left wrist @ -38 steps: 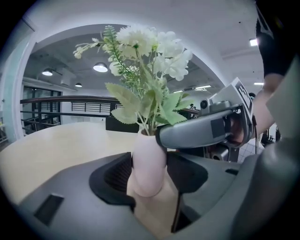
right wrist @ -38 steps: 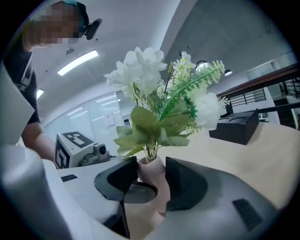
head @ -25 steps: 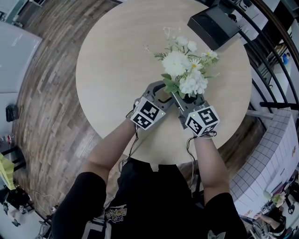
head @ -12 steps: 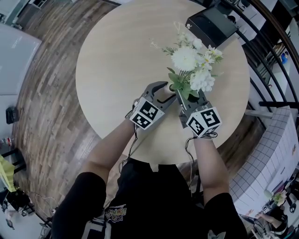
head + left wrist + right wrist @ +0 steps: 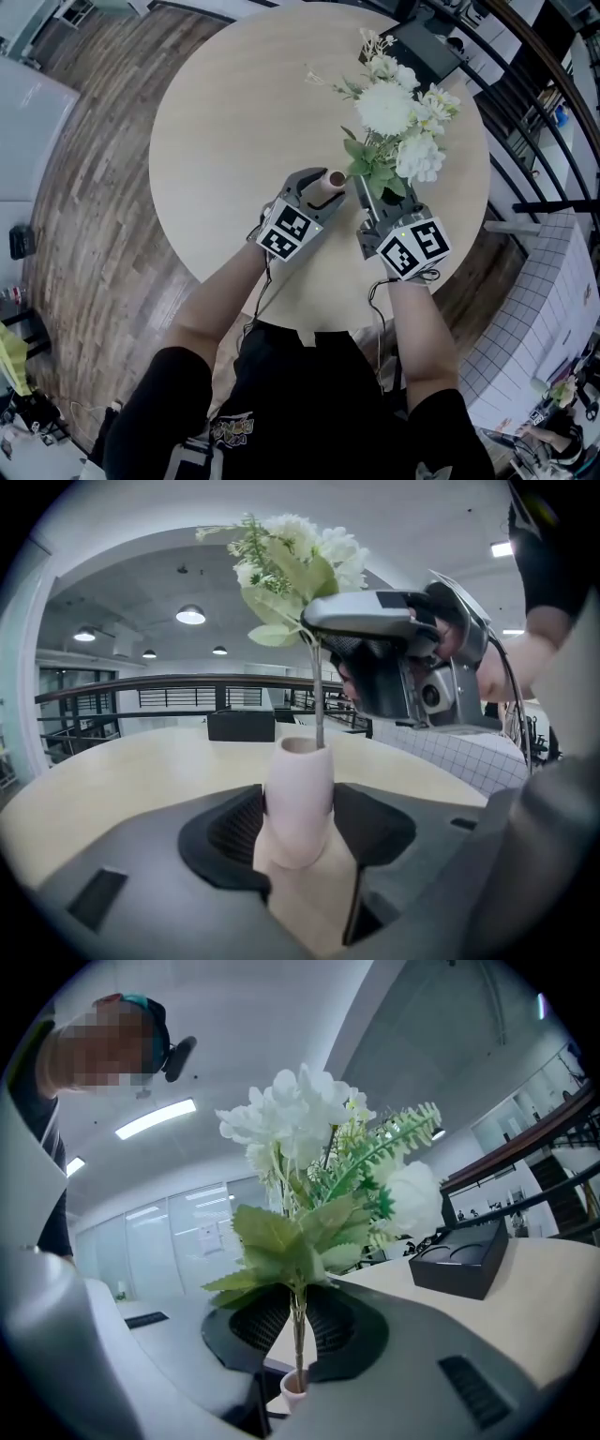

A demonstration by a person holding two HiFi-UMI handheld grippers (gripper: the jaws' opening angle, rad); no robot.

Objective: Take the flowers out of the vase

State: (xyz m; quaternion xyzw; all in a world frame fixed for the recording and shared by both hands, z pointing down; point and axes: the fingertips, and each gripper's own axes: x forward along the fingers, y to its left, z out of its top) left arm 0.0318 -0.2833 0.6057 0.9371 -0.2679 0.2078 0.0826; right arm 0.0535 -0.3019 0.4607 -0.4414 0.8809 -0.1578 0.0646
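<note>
A bunch of white flowers (image 5: 398,122) with green leaves rises above a small pale pink vase (image 5: 325,185) on the round table (image 5: 225,112). My left gripper (image 5: 323,186) is shut on the vase (image 5: 300,794), which stands upright between its pads. My right gripper (image 5: 371,195) is closing on the thin stems (image 5: 298,1326), which its pads pinch below the leaves. The flowers (image 5: 309,1147) are held high; the stem ends still reach into the mouth of the vase (image 5: 294,1387). In the left gripper view the flowers (image 5: 291,560) tower over the vase beside the right gripper (image 5: 394,658).
A black box (image 5: 427,47) lies at the table's far right edge. Dark railings (image 5: 553,122) run past the table on the right. A wood floor (image 5: 84,187) surrounds the table on the left. The person's arms reach in from below.
The right gripper closed on the stems and rose, carrying the flowers up and away from the vase. The vase's mouth now shows. The left gripper kept still.
</note>
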